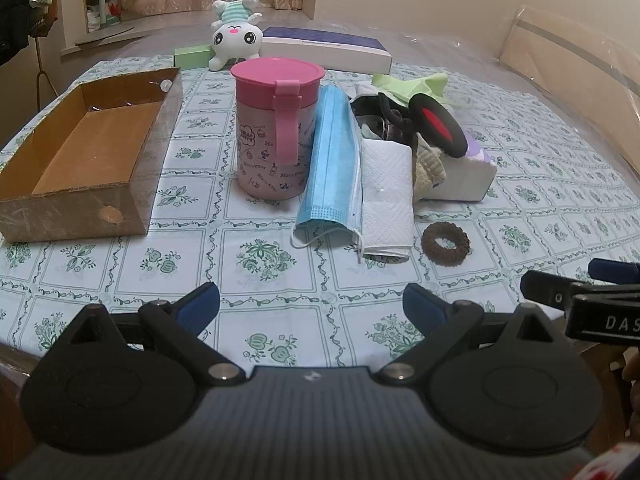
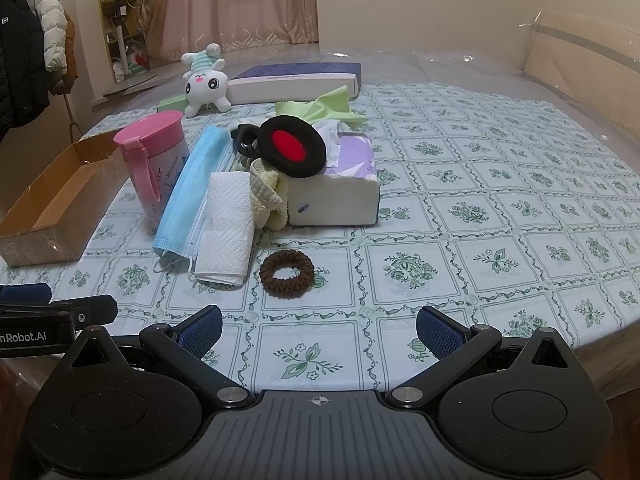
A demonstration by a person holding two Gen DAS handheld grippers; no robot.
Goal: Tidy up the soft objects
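Note:
A brown hair scrunchie (image 1: 445, 244) (image 2: 286, 274) lies flat on the tablecloth. Behind it a blue face mask (image 1: 332, 160) (image 2: 192, 192) and a folded white paper towel (image 1: 387, 196) (image 2: 226, 226) lean side by side. A yellow sock (image 2: 268, 196), a black pad with a red centre (image 1: 438, 125) (image 2: 290, 146) and a green cloth (image 1: 412, 84) (image 2: 320, 109) are piled by a tissue box (image 2: 336, 196). An open cardboard box (image 1: 86, 152) (image 2: 52, 200) stands at the left. My left gripper (image 1: 311, 308) and right gripper (image 2: 319, 334) are both open and hold nothing, near the table's front edge.
A pink lidded cup (image 1: 276, 128) (image 2: 154, 164) stands between the cardboard box and the mask. At the back sit a white plush toy (image 1: 236, 36) (image 2: 206, 80), a small green box (image 1: 192, 56) and a flat purple-topped box (image 1: 326, 48) (image 2: 296, 82). Coats (image 2: 28, 60) hang at the far left.

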